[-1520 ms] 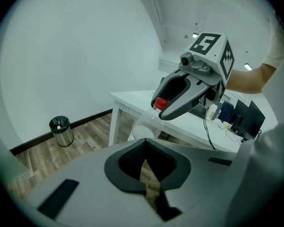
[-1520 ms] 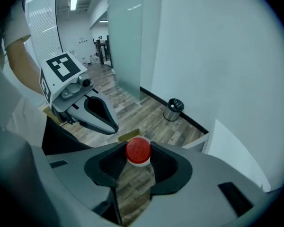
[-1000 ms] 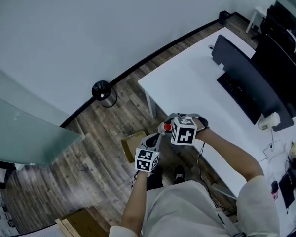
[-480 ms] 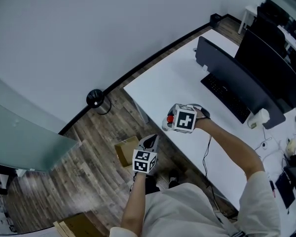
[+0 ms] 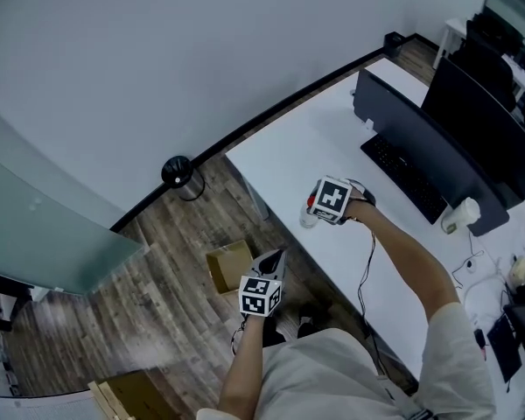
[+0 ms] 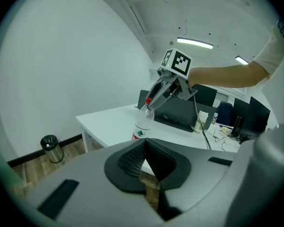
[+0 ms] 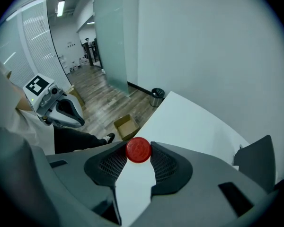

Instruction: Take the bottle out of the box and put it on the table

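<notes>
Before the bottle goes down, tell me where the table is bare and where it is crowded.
Bare: the table between its wall-side corner, front edge and the keyboard. Crowded: the monitor stands behind the keyboard, and cables and small items clutter the right end.

No legible text, bottle (image 6: 143, 125) label print too small to read

Right tongs (image 5: 315, 206), clamped on the bottle (image 5: 307, 220): carried from above the floor beside the left tongs (image 5: 271, 262) toward 2 o'clock, now over the near edge of the white surface (image 5: 280, 151). Gap between both tongs widened.
</notes>
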